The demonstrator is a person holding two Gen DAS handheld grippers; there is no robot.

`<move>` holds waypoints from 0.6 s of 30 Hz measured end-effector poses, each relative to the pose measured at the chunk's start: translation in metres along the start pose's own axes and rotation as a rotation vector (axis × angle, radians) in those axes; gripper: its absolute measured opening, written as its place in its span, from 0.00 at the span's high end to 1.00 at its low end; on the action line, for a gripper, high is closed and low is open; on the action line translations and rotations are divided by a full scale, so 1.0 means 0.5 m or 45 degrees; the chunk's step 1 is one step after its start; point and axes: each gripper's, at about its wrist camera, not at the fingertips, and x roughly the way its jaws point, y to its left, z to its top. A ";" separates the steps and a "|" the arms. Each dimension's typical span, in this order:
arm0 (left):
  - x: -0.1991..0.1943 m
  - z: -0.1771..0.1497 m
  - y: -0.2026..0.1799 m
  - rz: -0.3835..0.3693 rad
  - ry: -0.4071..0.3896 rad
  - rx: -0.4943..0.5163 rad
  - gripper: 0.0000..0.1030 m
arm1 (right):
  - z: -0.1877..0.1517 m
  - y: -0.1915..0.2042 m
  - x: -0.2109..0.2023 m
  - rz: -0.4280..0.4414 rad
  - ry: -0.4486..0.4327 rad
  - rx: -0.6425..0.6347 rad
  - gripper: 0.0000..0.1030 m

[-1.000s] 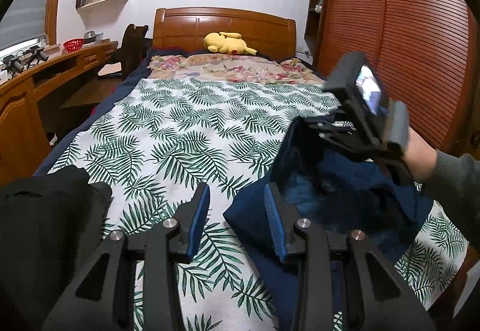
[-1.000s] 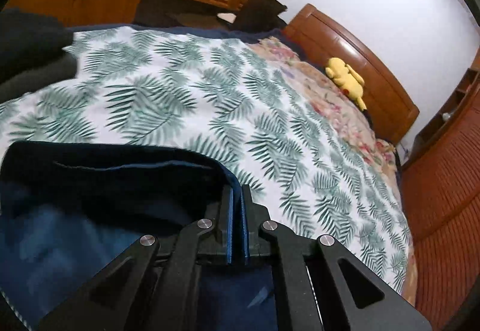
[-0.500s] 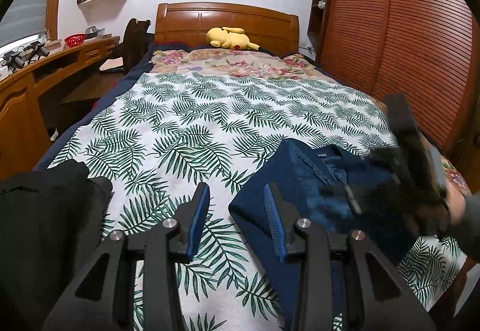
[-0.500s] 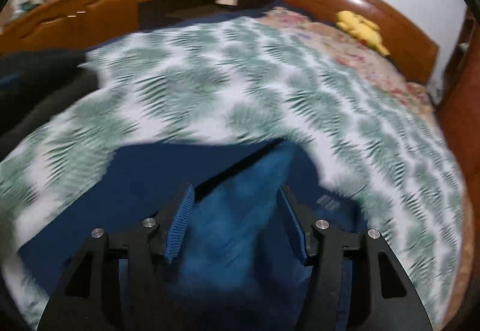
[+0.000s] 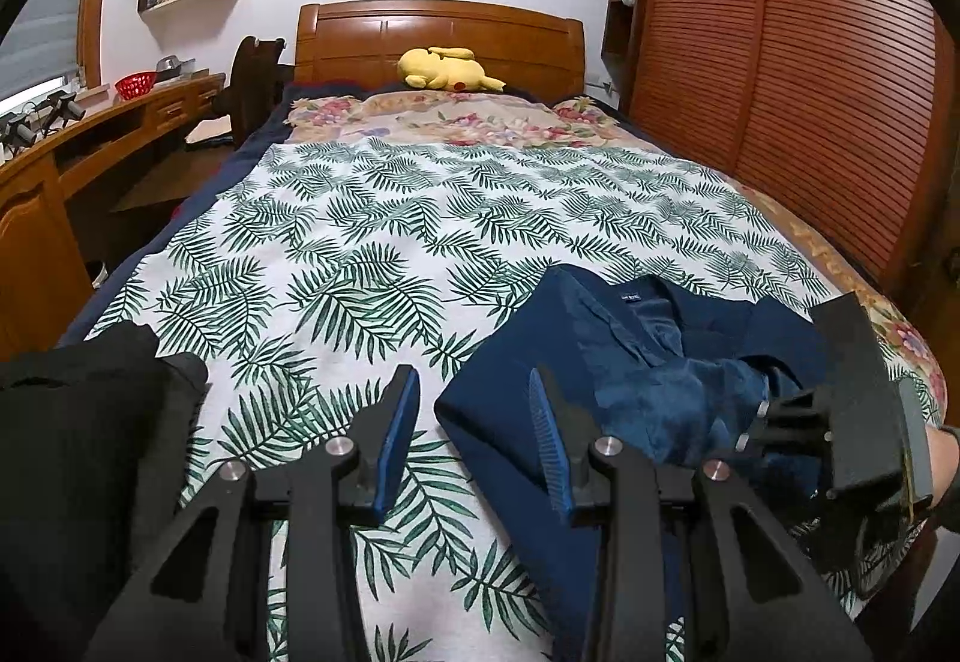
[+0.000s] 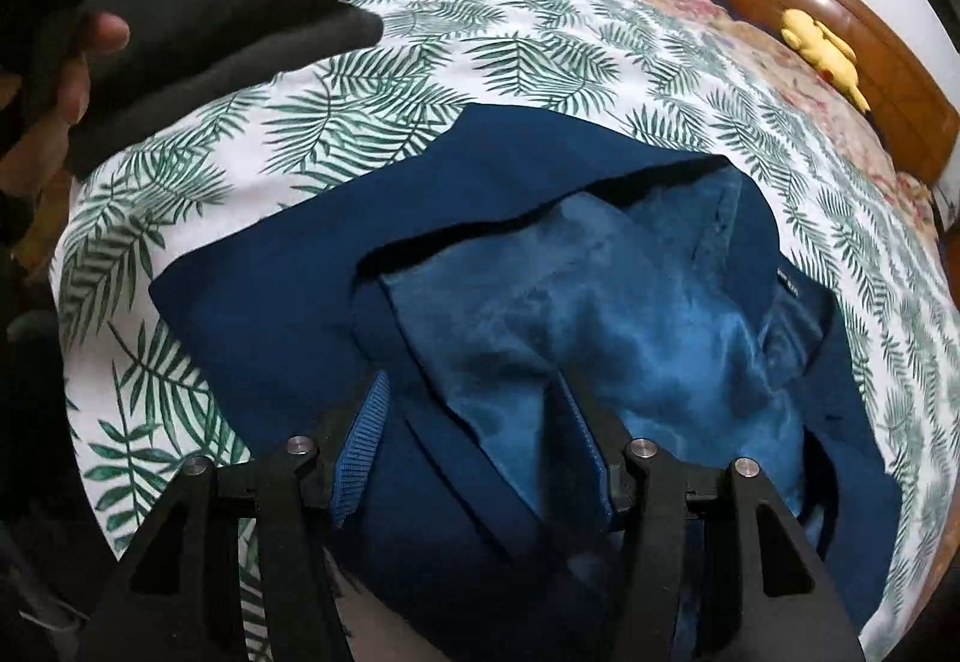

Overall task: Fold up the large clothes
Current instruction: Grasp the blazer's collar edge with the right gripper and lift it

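We held the left gripper (image 5: 474, 422) over the leaf-print bedspread (image 5: 360, 266) with its jaws parted and nothing between them; the navy jacket (image 5: 630, 362) lay just to its right, the near corner of the cloth beside the right-hand pad. A dark garment (image 5: 84, 422) sat heaped off to its left, well apart from the jacket.

Our right gripper (image 6: 480, 446) pointed steeply down at the jacket, jaws closing, with a ridge of the shiny blue lining (image 6: 570, 314) rising between the pads. Whether the pads already pressed on it we could not tell; they looked clear of the fabric.

The risks, as we judged them, came from that lining. It looked slick and loose, so a pinch there could catch the lining alone and drag it out from the shell, bunching the fold. The panel ahead of the right gripper gaped open along its dark edge, and a pull without the left gripper anchoring the corner could slide the whole jacket across the bedspread instead of folding it.
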 end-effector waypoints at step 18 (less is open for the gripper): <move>-0.011 -0.001 0.049 0.017 -0.021 -0.075 0.65 | 0.233 -0.175 0.058 -0.390 -0.143 -0.054 1.00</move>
